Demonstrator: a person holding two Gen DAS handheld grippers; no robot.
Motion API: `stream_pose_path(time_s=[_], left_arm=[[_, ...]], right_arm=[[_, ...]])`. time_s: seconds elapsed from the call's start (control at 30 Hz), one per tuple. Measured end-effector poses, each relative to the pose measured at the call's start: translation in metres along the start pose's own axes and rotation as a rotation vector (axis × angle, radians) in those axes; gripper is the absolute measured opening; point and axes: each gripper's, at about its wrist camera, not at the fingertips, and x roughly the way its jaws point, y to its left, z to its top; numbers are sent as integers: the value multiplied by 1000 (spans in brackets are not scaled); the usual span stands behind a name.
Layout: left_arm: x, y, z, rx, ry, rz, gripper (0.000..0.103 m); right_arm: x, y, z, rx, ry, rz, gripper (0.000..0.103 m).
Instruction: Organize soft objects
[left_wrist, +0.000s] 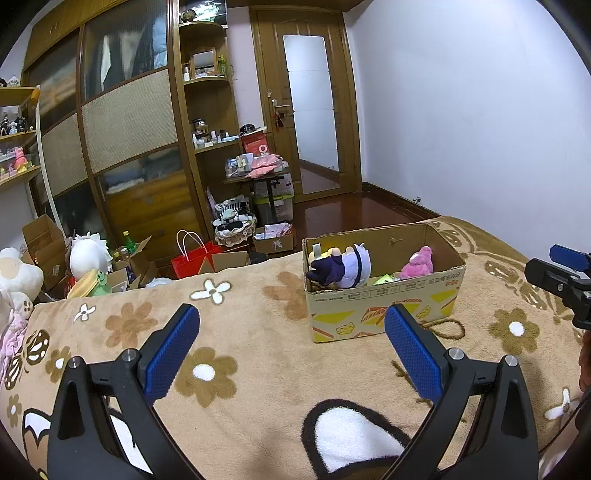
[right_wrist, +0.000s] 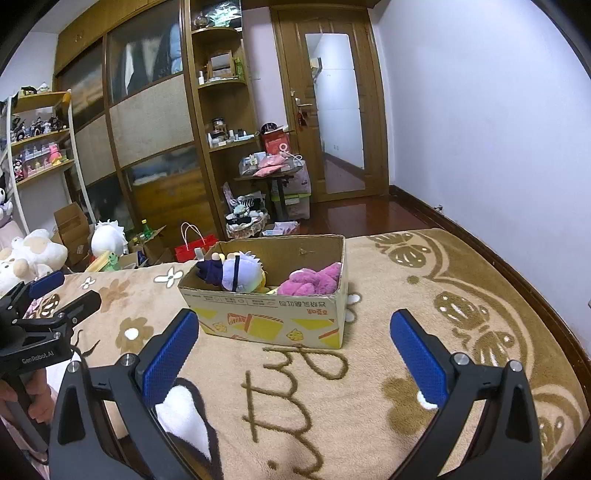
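1. Both tools hovered over the bed blanket (right_wrist: 388, 258), left tool (left_wrist: 291, 332) and right tool (right_wrist: 295, 336) spread apart, empty.
2. Cardboard box (right_wrist: 269, 314) ahead held the pink plush (right_wrist: 310, 282) and white-haired doll (right_wrist: 240, 277).
3. Red bag (left_wrist: 192, 262) sat beyond the bed.

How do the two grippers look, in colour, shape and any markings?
The left gripper and the right gripper look alike: black angular frames with silver bolts, and two fingers faced with blue textured pads. Seen from the right wrist camera, the left gripper's body carries white "GenRobot.AI" lettering. A thin dark cable hangs beside it.
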Motion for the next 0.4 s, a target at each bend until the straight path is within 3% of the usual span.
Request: stream_pose_path(time_s=[0.4], left_arm=[[1, 0, -1, -2, 1, 0, 100]], right_arm=[[0, -1, 0, 1, -2, -2, 103]])
